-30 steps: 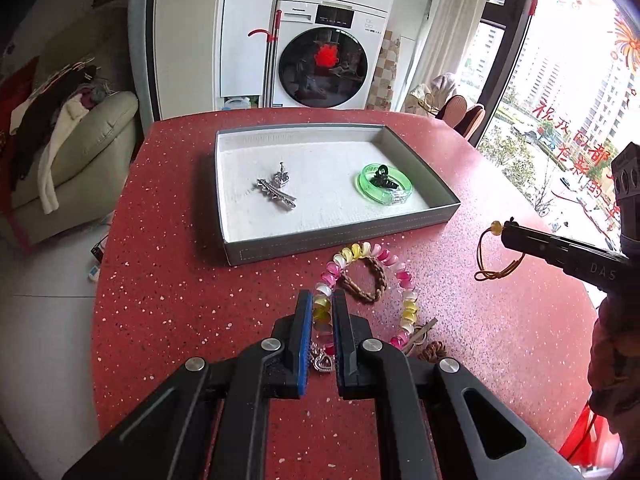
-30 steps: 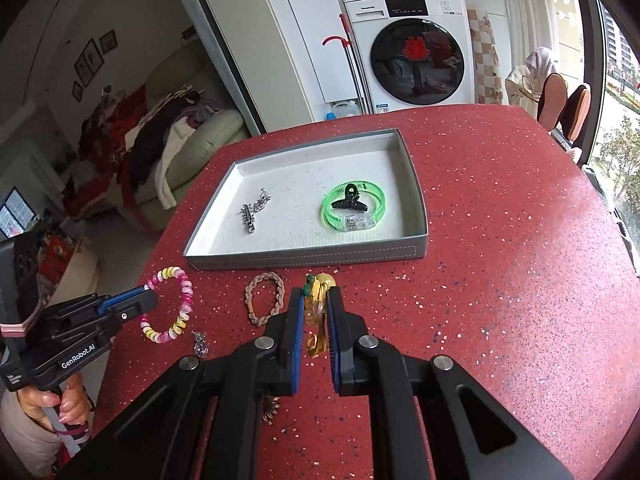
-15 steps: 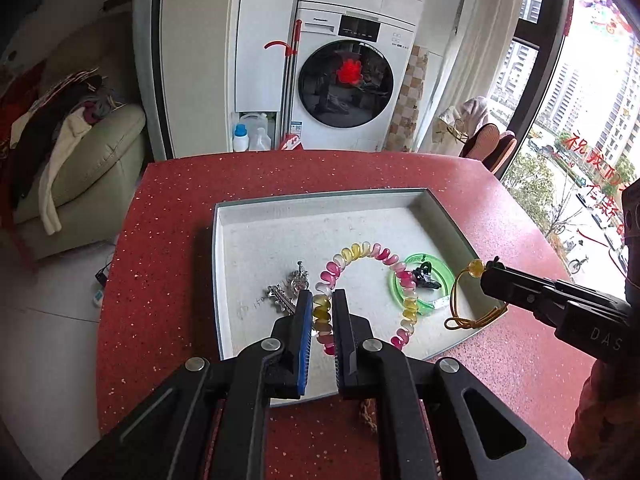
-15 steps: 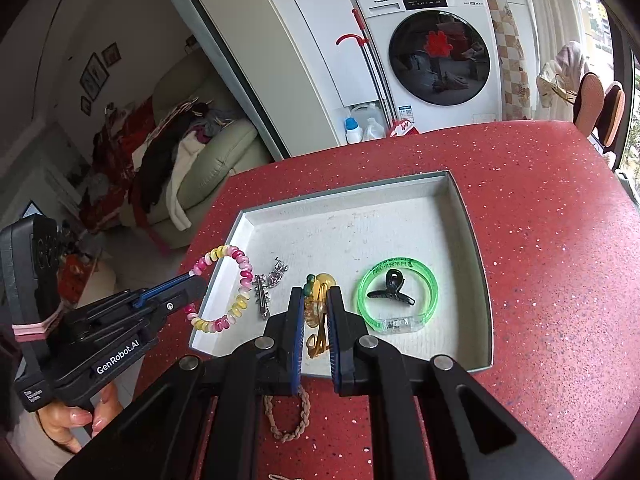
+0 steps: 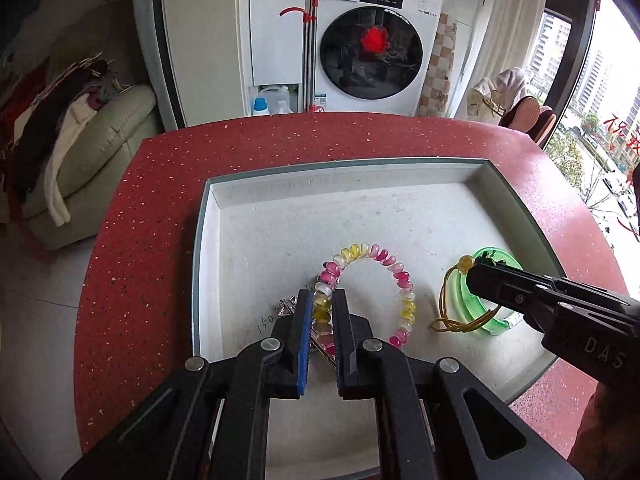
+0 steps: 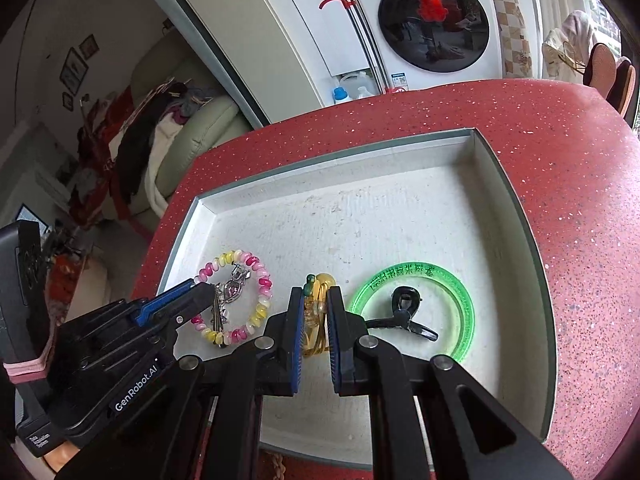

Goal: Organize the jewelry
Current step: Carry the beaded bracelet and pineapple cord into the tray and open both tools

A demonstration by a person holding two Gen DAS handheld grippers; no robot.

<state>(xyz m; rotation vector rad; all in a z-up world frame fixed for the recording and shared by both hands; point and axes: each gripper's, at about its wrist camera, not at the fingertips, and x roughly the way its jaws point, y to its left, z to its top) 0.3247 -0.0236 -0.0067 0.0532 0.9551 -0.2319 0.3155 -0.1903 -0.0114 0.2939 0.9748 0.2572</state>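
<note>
Red speckled table (image 5: 160, 208) bearing a shallow white tray (image 5: 360, 184), over which both tongs reach. Left gripper (image 5: 322, 312): jaws narrow, pinching the pink-and-yellow bead bracelet (image 5: 394, 276), whose loop extends ahead and right of the fingertips onto the tray floor, around silver charms (image 6: 232, 292). Right gripper (image 6: 316, 312): jaws narrow, clamped on the amber cord bracelet (image 6: 316, 320). Just right of its tips lies a green bangle (image 6: 420, 276) ringing a black hair clip (image 6: 404, 308).
</note>
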